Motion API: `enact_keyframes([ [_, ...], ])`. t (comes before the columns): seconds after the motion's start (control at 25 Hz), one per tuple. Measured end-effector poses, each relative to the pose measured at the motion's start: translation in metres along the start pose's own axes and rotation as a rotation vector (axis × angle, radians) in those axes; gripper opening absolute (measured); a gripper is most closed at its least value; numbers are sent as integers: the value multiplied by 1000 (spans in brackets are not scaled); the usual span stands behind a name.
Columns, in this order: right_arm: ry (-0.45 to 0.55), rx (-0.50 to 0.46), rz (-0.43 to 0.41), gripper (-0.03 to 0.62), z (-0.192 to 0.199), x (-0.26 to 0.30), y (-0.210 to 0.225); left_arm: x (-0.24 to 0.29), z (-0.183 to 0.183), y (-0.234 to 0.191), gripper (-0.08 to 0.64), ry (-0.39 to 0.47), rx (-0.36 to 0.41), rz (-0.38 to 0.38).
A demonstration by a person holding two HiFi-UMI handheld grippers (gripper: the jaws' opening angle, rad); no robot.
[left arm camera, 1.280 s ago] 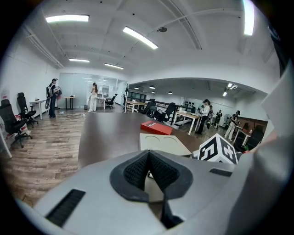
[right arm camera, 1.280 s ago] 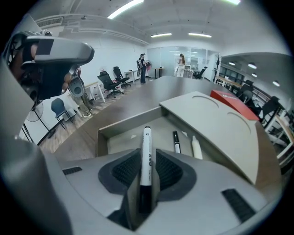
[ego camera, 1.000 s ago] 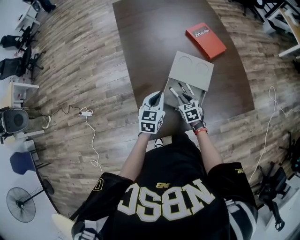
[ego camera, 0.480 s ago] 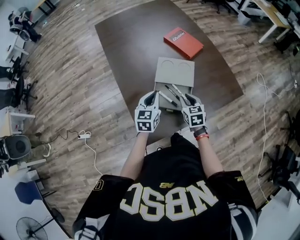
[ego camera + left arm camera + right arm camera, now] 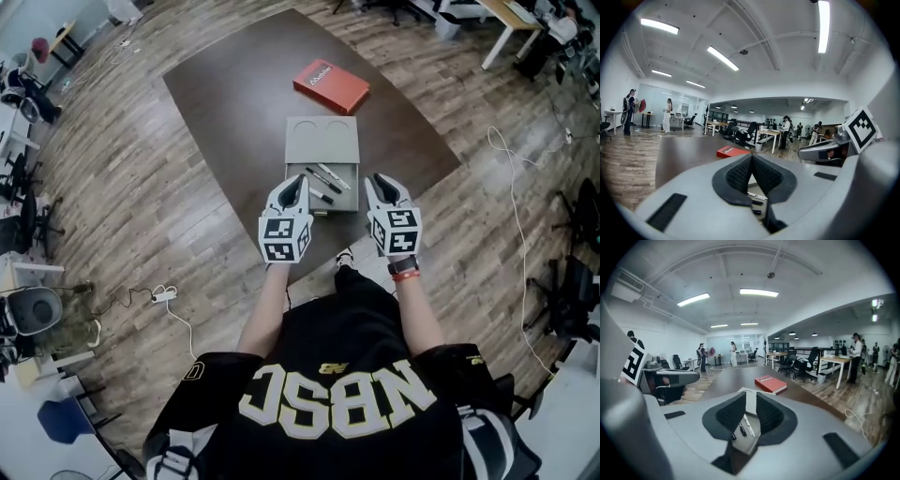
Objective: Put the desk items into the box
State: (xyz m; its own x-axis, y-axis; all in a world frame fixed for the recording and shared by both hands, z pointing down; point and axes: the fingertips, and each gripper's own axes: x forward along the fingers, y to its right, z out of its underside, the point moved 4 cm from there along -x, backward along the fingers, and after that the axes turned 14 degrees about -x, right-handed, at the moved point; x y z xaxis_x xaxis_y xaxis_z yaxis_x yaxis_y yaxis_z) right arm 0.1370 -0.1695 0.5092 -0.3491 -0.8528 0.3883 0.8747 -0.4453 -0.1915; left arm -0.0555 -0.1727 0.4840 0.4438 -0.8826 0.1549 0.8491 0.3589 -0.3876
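Observation:
A flat grey box (image 5: 322, 142) lies on the dark table, its far half marked with two round recesses. Several pens (image 5: 323, 180) lie in its open near half. A red book (image 5: 330, 85) rests on the table just beyond the box. My left gripper (image 5: 295, 186) hovers at the box's near left corner, shut and empty. My right gripper (image 5: 379, 180) is to the right of the box; its jaws are closing with nothing between them. In the right gripper view (image 5: 750, 405) the pens (image 5: 742, 427) show through the gap and the book (image 5: 770, 384) lies beyond.
The table (image 5: 234, 103) has bare dark wood left of the box and its near edge runs just under my grippers. Wood-plank floor surrounds it, with cables (image 5: 514, 202) at the right. Office desks, chairs and several people stand far off in both gripper views.
Both grippers have drawn back from over the box's open half toward the person. The right one now sits off the box's right side. The pens stay in the box.

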Motion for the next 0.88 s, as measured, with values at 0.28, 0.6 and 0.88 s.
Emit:
enact_keyframes([
  [0.28,80,26,96,52,-15,-50,14,-15,-20,36,14,59,35,67],
  [0.6,128,24,154,9,-20,-83,9,-35,-25,53,14,92,53,97],
  [0.88,133,24,146,9,-21,-88,4,-41,-28,56,14,99,60,102],
])
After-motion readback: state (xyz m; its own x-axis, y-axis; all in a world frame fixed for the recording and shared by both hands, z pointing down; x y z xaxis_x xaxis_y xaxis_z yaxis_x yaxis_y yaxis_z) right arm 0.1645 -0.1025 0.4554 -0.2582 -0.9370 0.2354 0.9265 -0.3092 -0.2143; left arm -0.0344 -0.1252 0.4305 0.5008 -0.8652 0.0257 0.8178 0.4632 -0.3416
